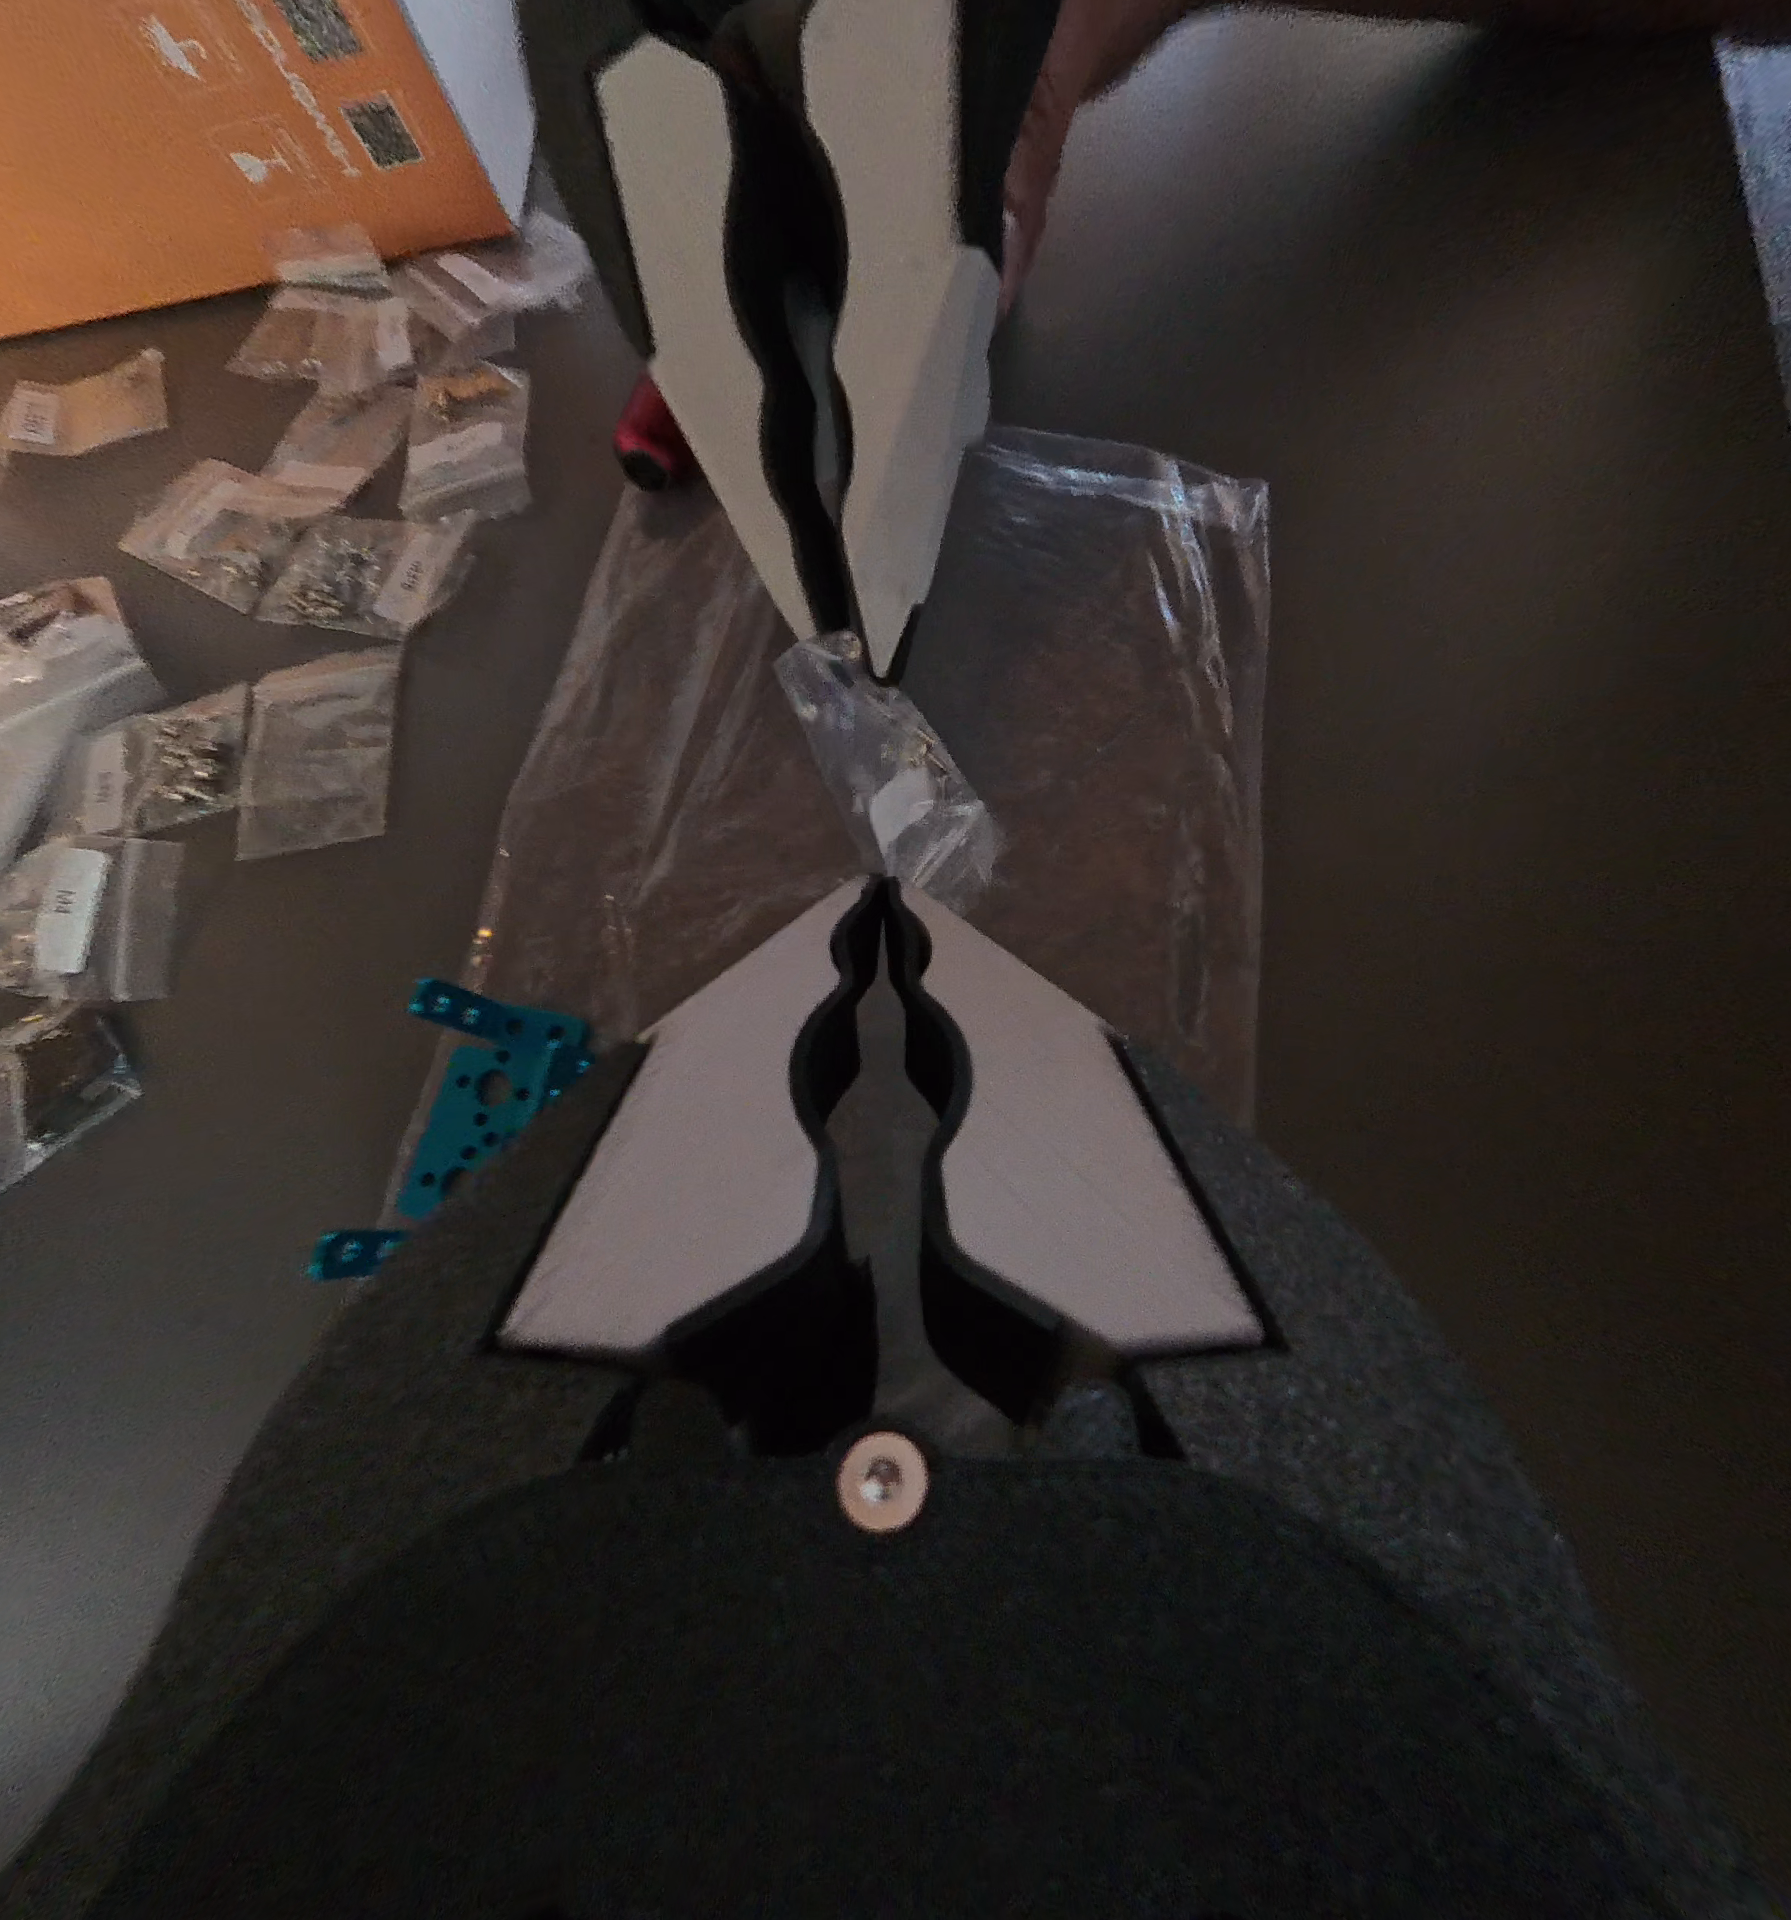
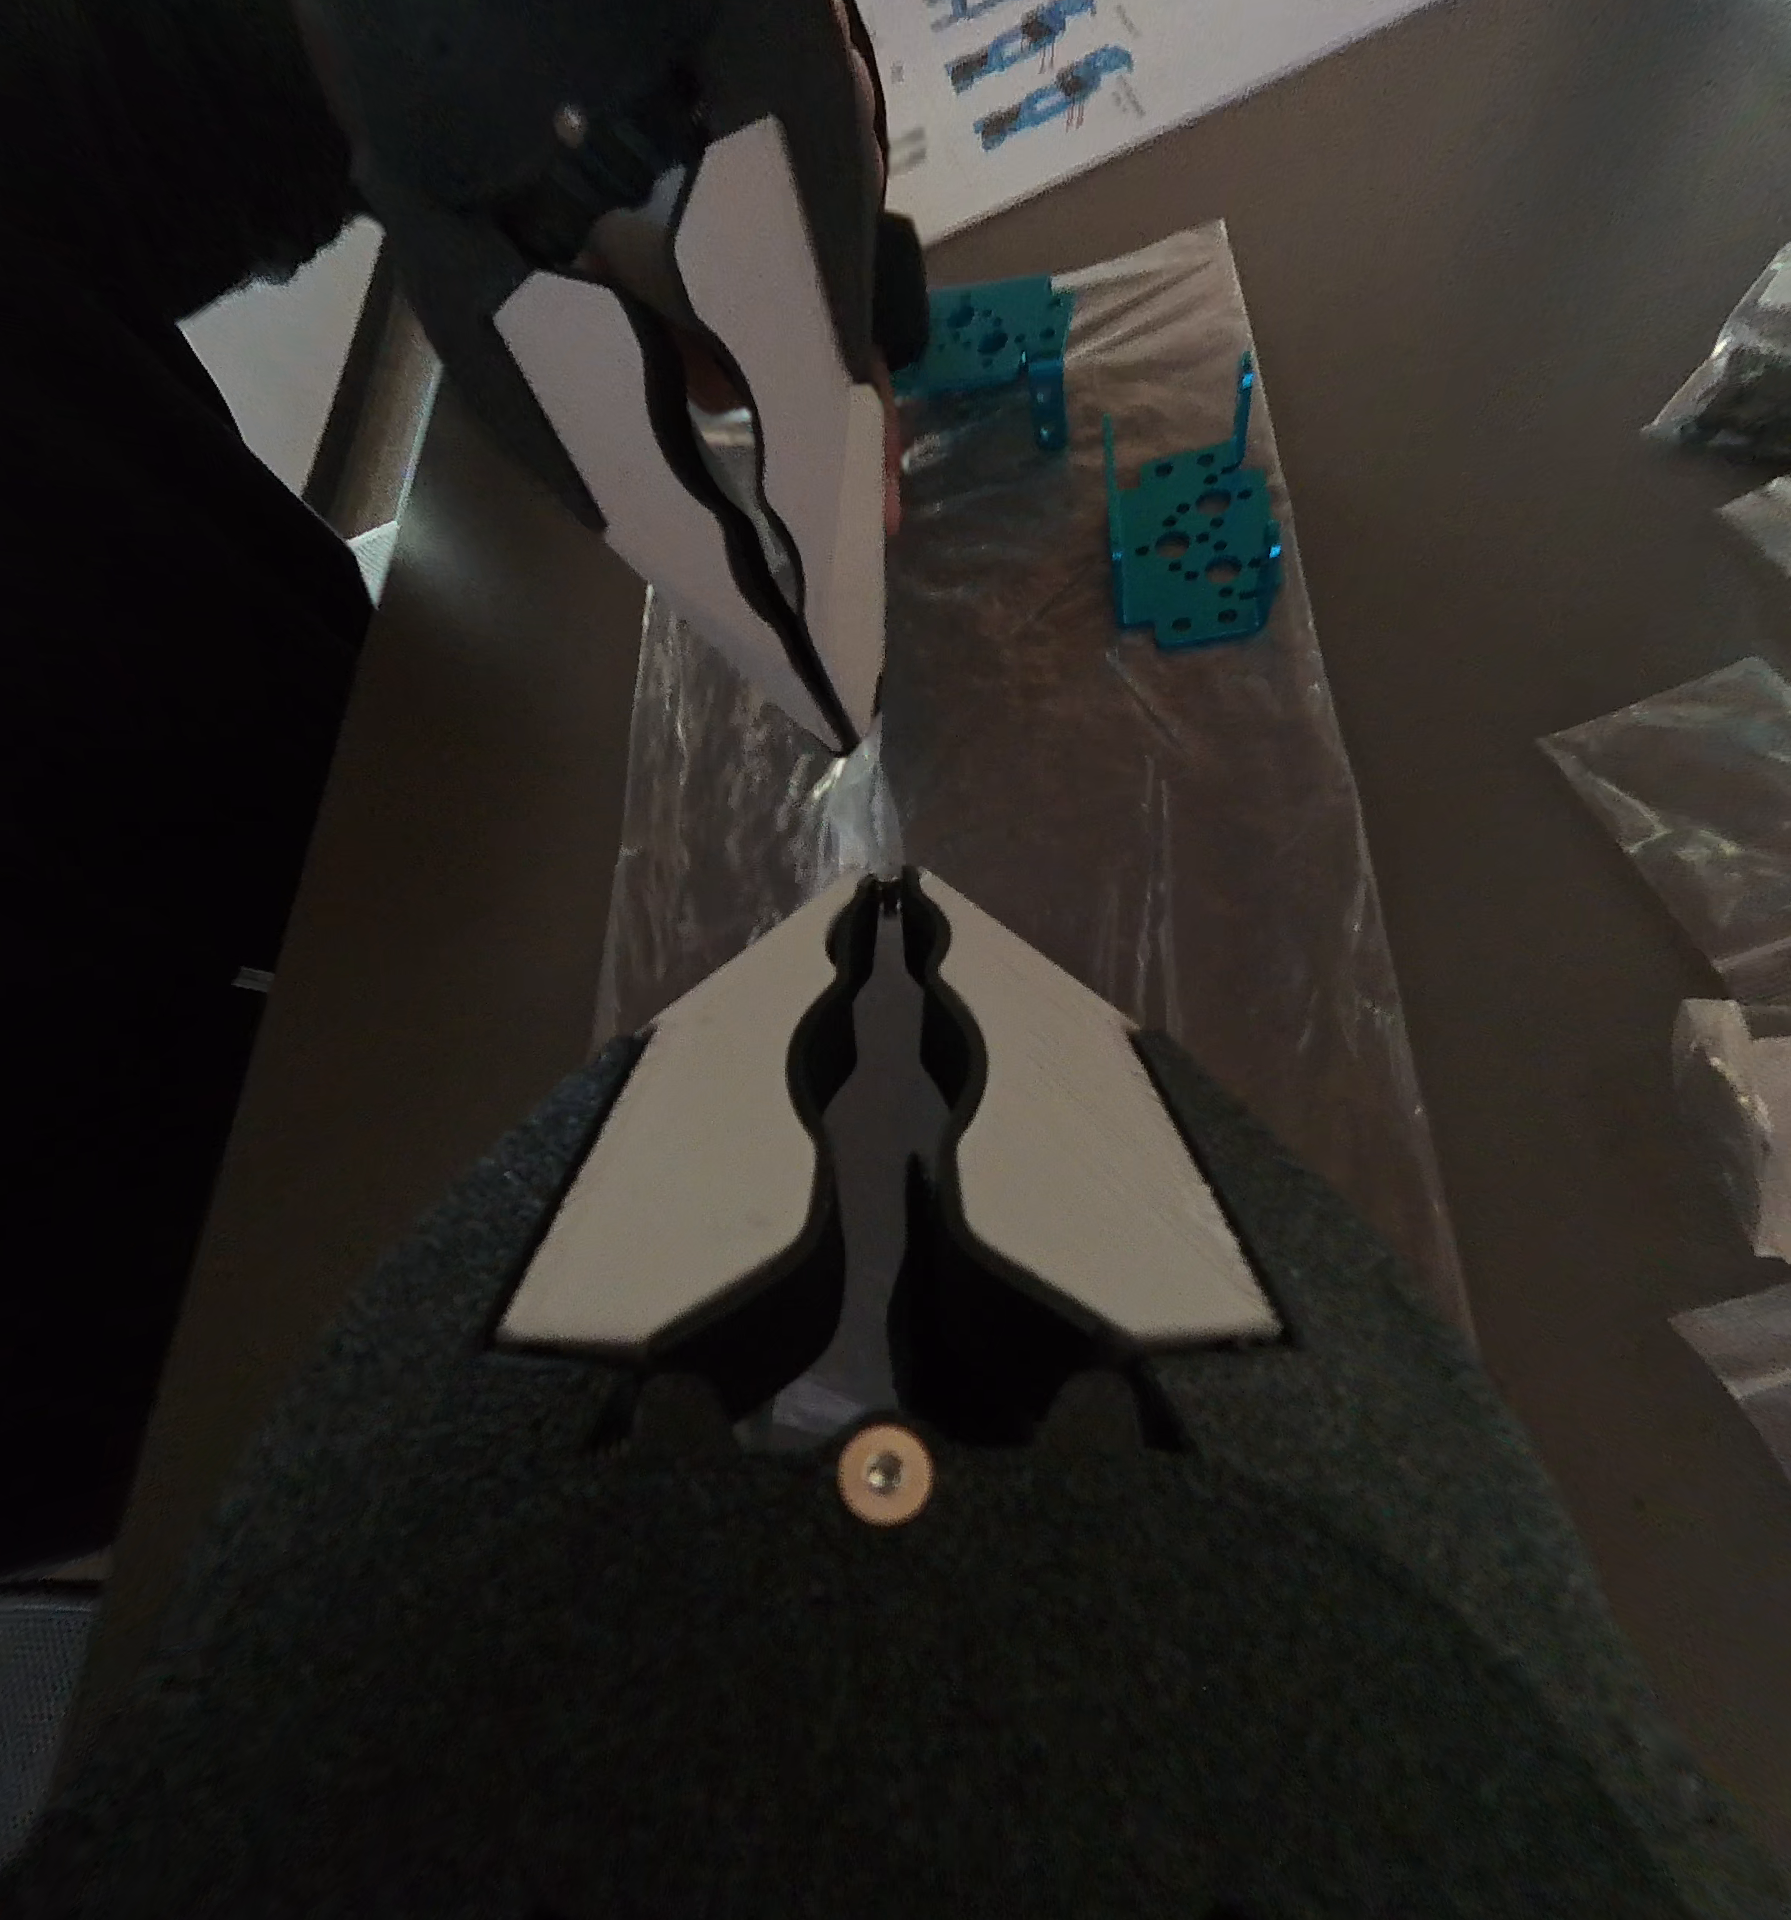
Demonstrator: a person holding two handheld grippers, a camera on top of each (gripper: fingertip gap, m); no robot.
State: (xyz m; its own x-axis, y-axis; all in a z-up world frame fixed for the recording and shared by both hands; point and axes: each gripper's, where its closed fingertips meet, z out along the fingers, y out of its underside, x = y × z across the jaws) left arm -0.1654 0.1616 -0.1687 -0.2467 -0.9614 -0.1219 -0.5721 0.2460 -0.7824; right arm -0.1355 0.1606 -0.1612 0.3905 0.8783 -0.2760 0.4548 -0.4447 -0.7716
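A small clear plastic bag [image 1: 891,769] with small metal parts and a white label hangs stretched between my two grippers, above a large clear plastic bag [image 1: 1099,644] lying flat on the dark table. My left gripper [image 1: 883,883] is shut on the small bag's near end. My right gripper [image 1: 863,649] comes in from the top of the left wrist view and pinches the bag's far end. In the right wrist view my right gripper [image 2: 889,883] is shut on the small bag [image 2: 863,800], and the left gripper [image 2: 858,743] grips its other end.
Blue metal brackets [image 2: 1192,540] [image 2: 995,332] lie on the large bag [image 2: 1130,831]; one also shows in the left wrist view [image 1: 496,1091]. Several small parts bags [image 1: 247,644] [image 2: 1722,810], an orange box [image 1: 143,156], a red object [image 1: 652,436] and a printed sheet [image 2: 1026,94] surround them. One gripper's finger ends stand about 4 cm off the other's.
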